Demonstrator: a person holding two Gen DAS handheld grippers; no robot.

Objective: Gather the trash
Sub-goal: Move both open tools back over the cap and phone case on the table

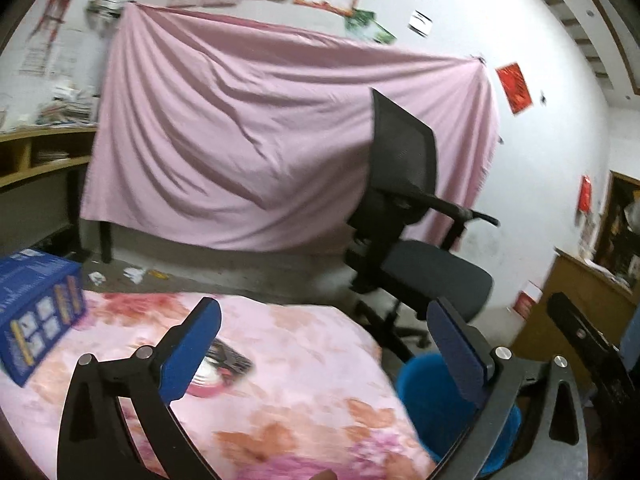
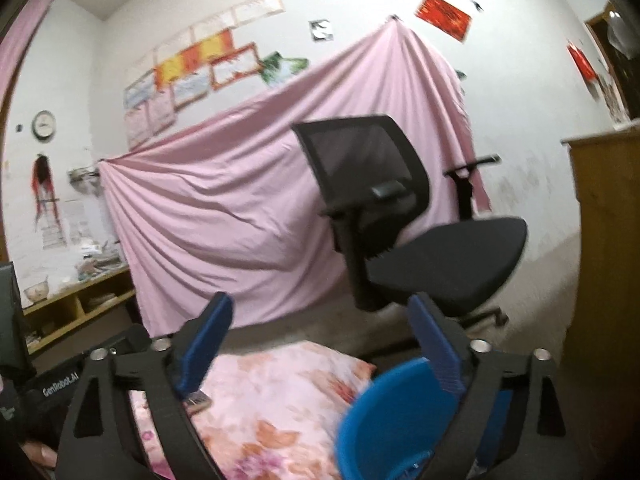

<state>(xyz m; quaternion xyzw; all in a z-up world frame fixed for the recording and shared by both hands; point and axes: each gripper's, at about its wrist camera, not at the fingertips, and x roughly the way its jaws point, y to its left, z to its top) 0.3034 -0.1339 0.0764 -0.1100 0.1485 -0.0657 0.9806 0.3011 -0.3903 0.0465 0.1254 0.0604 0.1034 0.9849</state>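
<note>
My left gripper is open over a table under a pink floral cloth, nothing between its blue pads. A flat dark-and-pink wrapper lies on the cloth, partly hidden behind the left finger. A blue bin stands beside the table's right edge. In the right wrist view my right gripper is also open and empty, above the blue bin and the cloth. A small wrapper peeks out under its left finger.
A blue carton sits at the table's left. A black office chair stands beyond the bin, before a hung pink sheet. Paper scraps lie on the floor. A wooden cabinet is at the right.
</note>
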